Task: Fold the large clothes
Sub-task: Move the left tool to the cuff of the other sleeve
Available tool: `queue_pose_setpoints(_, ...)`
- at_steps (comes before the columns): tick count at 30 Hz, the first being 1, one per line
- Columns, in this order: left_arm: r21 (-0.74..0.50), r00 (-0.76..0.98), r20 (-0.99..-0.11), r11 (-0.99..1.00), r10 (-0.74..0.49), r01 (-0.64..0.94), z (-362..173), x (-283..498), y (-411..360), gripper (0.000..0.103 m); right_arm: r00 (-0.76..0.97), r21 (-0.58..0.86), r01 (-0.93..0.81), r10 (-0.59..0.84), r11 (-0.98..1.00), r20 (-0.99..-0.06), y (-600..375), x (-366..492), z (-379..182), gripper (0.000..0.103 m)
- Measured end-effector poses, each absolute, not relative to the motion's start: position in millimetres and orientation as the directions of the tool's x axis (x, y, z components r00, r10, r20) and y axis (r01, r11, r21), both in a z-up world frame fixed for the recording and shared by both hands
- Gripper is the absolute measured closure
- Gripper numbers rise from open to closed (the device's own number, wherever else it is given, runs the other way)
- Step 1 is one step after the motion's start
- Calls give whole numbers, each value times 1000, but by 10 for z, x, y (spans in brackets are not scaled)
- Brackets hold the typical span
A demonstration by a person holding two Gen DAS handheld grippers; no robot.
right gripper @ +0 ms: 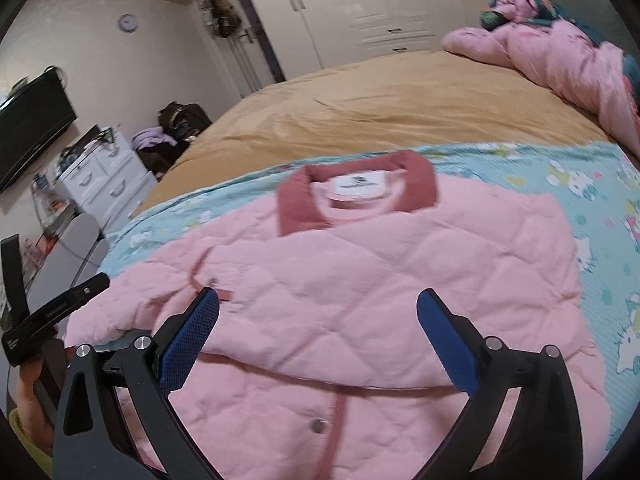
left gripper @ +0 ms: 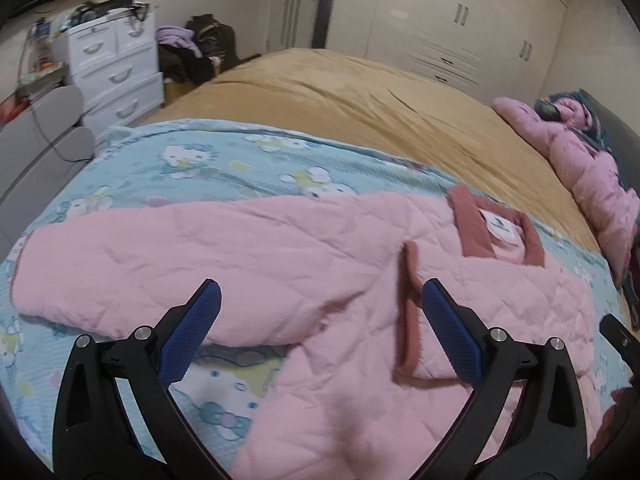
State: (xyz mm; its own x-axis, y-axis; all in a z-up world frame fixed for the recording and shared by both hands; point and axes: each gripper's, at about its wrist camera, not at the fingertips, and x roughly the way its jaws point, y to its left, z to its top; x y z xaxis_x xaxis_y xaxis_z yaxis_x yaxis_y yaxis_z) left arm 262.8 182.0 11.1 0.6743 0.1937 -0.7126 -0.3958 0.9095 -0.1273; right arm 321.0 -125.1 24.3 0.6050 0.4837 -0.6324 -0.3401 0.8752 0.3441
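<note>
A pink quilted jacket (left gripper: 248,256) with a dark pink collar (left gripper: 472,224) lies on a blue cartoon-print sheet (left gripper: 224,160). One sleeve stretches out to the left; the other sleeve's dark pink cuff (left gripper: 408,312) is folded across the body. My left gripper (left gripper: 320,300) is open and empty just above the jacket. In the right wrist view the jacket (right gripper: 360,280) lies front up, with its collar (right gripper: 352,196) at the far side and a snap button (right gripper: 319,425) near me. My right gripper (right gripper: 318,308) is open and empty above it.
The sheet lies on a bed with a tan cover (left gripper: 360,96). A pink duvet (left gripper: 592,168) is heaped at the head end. A white drawer unit (left gripper: 116,64), a pile of clothes (left gripper: 192,48) and a wardrobe (left gripper: 460,20) stand beyond the bed. A TV (right gripper: 32,124) hangs at left.
</note>
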Motion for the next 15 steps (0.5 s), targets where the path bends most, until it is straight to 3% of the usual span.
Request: queue_pose_setpoints(15,-146,647,-691,813,324,-564,230,2315,2491,9,545,309,-518,586,798,-599,-251,3028,628,4)
